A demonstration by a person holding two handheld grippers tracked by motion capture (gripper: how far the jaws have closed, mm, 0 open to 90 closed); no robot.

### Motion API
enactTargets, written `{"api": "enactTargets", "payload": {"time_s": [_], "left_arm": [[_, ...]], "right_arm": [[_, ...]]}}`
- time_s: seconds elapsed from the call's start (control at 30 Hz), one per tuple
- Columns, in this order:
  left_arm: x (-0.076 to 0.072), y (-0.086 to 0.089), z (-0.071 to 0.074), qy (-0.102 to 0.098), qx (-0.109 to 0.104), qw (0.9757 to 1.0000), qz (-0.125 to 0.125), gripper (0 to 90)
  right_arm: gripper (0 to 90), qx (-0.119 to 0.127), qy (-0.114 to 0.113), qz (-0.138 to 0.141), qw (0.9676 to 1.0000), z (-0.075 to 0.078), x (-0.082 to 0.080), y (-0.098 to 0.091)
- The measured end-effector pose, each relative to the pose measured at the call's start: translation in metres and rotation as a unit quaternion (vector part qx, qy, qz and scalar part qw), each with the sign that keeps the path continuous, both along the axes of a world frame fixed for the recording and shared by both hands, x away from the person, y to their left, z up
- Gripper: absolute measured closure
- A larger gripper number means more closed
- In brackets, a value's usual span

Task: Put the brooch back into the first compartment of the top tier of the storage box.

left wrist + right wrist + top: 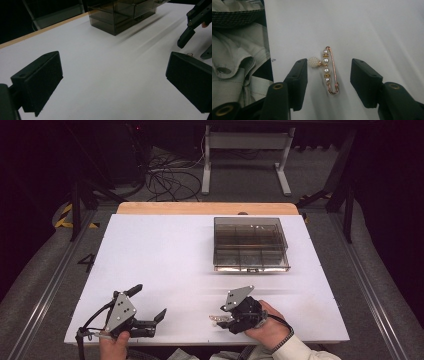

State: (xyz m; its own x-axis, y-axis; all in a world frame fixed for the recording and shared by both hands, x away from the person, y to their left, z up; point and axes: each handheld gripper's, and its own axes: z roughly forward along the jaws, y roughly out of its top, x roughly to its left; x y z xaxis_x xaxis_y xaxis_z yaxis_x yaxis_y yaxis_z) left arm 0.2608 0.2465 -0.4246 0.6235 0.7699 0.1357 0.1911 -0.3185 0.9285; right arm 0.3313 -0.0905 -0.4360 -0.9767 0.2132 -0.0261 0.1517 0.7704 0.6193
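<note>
A gold safety-pin brooch point(329, 71) strung with pearls and a beaded ball lies flat on the white table near its front edge. My right gripper point(329, 63) is open, one black jaw on each side of the brooch, neither touching it. In the high view the right gripper point(217, 320) sits low at the front centre and points left. My left gripper point(147, 304) is at the front left with its jaws wide open and nothing between them. From the left gripper view point(115, 75) its pads point(40, 80) frame bare table, and the right gripper's jaws point(192, 30) appear at the upper right.
A smoky clear compartment box point(250, 244) stands at the back right of the white table point(160, 250), seen too as the box point(120, 15). A wooden strip point(200, 208) runs along the far edge. The person's pale clothing point(234, 57) hangs past the near table edge.
</note>
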Motion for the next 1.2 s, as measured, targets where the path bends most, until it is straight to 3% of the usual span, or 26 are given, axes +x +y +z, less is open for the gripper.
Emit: {"api": "enactTargets", "payload": {"time_s": [0.17,0.4,1.2], "left_arm": [[-0.0003,0.0001,0.0001,0.000,0.001,1.0000,0.001,1.6],[-0.0003,-0.0002,-0.0004,0.001,0.000,1.0000,0.003,1.7],[-0.0006,-0.0003,-0.0002,-0.001,0.003,1.0000,0.001,1.6]], "right_arm": [[61.5,-0.003,-0.001,0.002,1.0000,-0.0033,0.0016,0.0014],[70.4,-0.015,-0.004,0.012,0.9998,-0.0063,0.0016,0.0042],[81.5,-0.027,-0.002,0.013,0.9996,-0.0093,0.0016,0.0075]]}}
